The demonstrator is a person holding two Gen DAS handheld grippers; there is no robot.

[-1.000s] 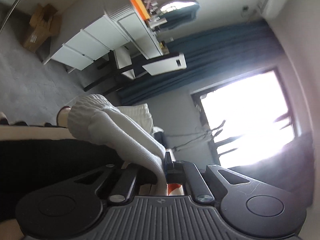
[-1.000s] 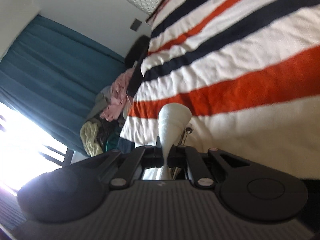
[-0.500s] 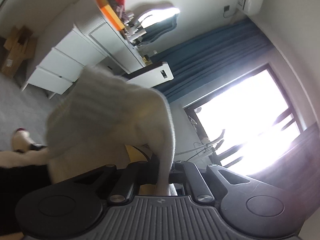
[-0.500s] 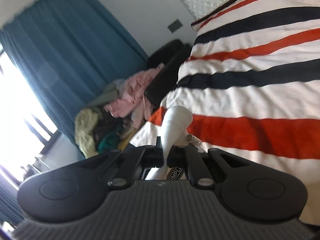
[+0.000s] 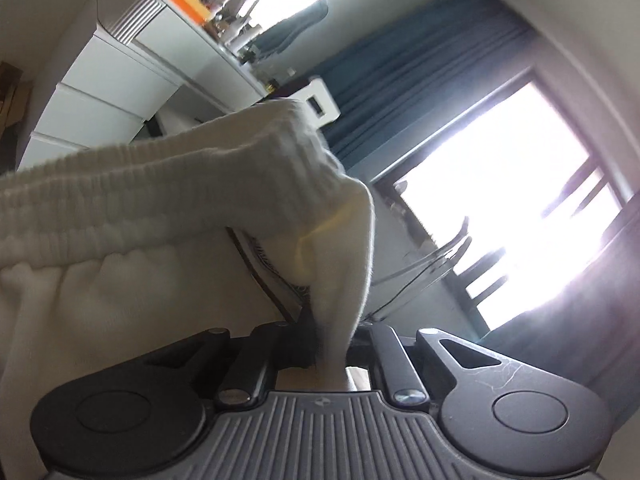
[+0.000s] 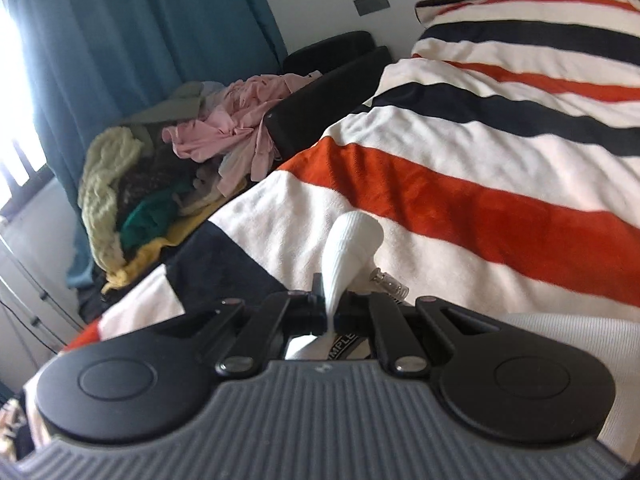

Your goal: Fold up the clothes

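A cream-white garment with a ribbed elastic waistband point(image 5: 168, 184) fills the left of the left wrist view. My left gripper point(image 5: 332, 344) is shut on a fold of it, and the cloth hangs off to the left, lifted in the air. In the right wrist view my right gripper point(image 6: 332, 312) is shut on another pinched fold of the same white garment point(image 6: 352, 240), held just above the striped bed cover point(image 6: 480, 184). More of the white cloth point(image 6: 568, 344) lies at lower right. A drawstring tip point(image 6: 388, 282) shows beside the fingers.
A heap of mixed clothes point(image 6: 168, 160) lies at the far side of the bed by blue curtains point(image 6: 140, 32). A black headboard or cushion point(image 6: 328, 80) sits behind it. The left view shows a white chest of drawers point(image 5: 120, 80), a bright window point(image 5: 512, 208) and curtains.
Both grippers have swung upward and turned while still holding the garment. The waistband now stretches across the left view. The right view now looks level across the bed toward the clothes heap.
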